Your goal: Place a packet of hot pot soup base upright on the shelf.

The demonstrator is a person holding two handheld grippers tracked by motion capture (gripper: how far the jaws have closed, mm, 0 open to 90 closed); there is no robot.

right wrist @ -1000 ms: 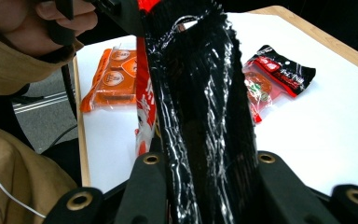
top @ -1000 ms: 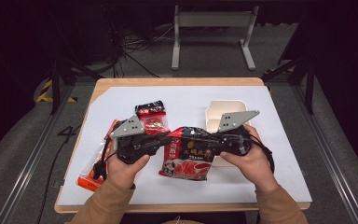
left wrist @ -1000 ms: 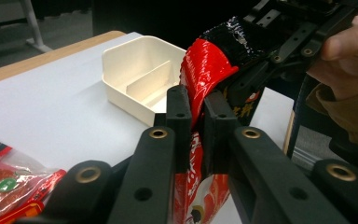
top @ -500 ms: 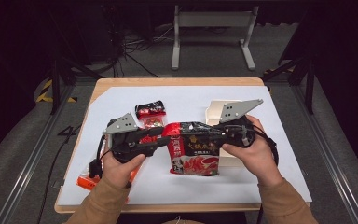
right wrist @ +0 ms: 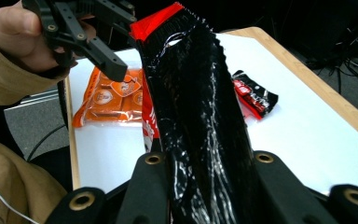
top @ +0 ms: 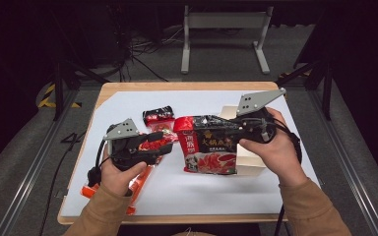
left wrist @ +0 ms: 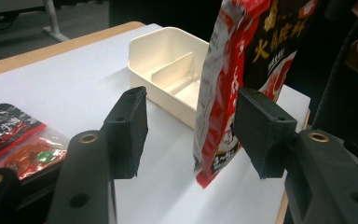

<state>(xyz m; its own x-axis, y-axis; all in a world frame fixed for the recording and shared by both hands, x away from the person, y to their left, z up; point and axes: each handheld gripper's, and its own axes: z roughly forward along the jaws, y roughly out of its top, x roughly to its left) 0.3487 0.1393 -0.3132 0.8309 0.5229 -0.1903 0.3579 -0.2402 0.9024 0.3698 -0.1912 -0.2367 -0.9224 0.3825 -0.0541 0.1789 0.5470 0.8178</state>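
Red-black snack bag [top: 209, 145] hangs off bench [top: 128, 105], over white divided box [left wrist: 168, 74]. Right claw [right wrist: 205, 186] clenched on bag's end. Left claw [left wrist: 191, 135] just opening, released; bag edge between jaws, pads clear. Bag looks light, floppy, glossy-slick; best pinched at flat sealed edge.

Left gripper [top: 170, 143] sits lower left of the high view, jaws just been opening, nothing pinched btwn them. Right gripper [top: 226, 132] at center right, lifted, jaws clamped w/ hand [top: 270, 147] wrapped round it.
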